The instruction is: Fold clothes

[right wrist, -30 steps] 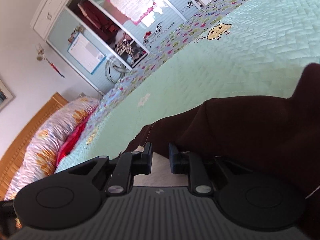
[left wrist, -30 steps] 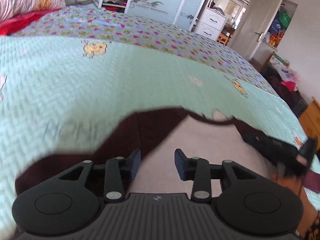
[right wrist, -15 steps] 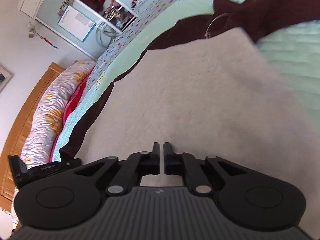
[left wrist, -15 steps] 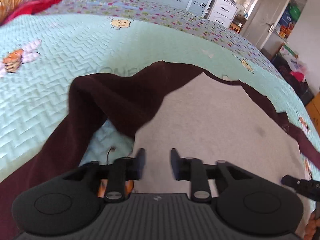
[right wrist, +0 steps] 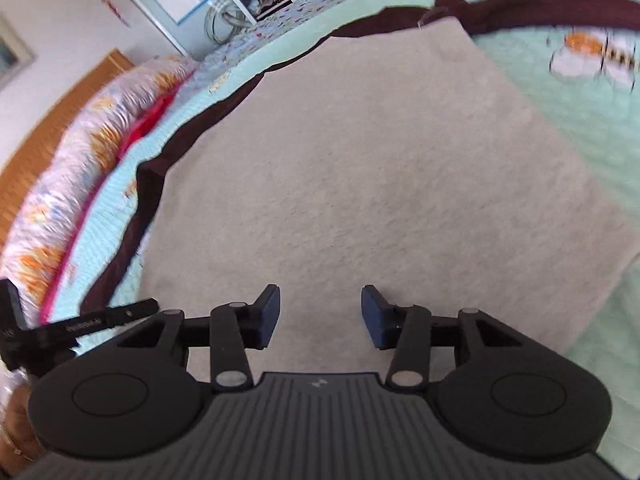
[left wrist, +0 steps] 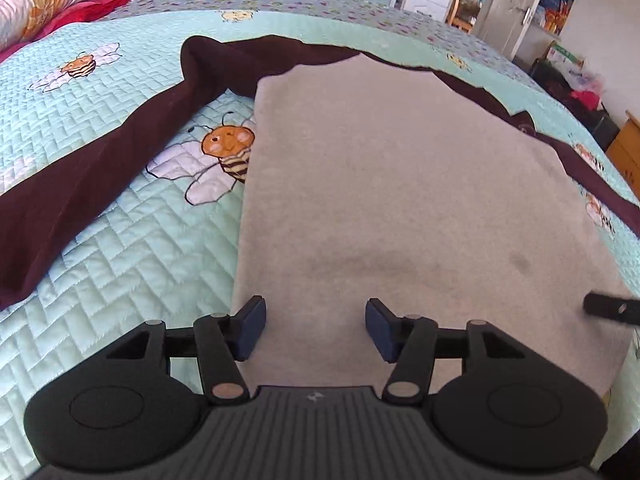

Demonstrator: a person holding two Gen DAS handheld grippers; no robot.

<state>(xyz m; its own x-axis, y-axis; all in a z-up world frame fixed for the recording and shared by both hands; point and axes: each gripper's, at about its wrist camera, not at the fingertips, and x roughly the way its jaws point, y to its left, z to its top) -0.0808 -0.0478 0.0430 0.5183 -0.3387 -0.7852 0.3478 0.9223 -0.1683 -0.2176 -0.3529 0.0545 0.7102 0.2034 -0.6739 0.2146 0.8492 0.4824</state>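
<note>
One garment [left wrist: 400,200] lies spread on the bed [left wrist: 132,248], pale lining up, its dark sleeve [left wrist: 100,160] trailing off to one side. Both grippers hover over the near hem: the left gripper [left wrist: 315,328] and the right gripper [right wrist: 319,316] each have jaws opening, with nothing pinched between them, only cloth lying flat below. The body looks laid out or folded once; the sleeves appear not yet folded in, so most folding seems left to do.
</note>
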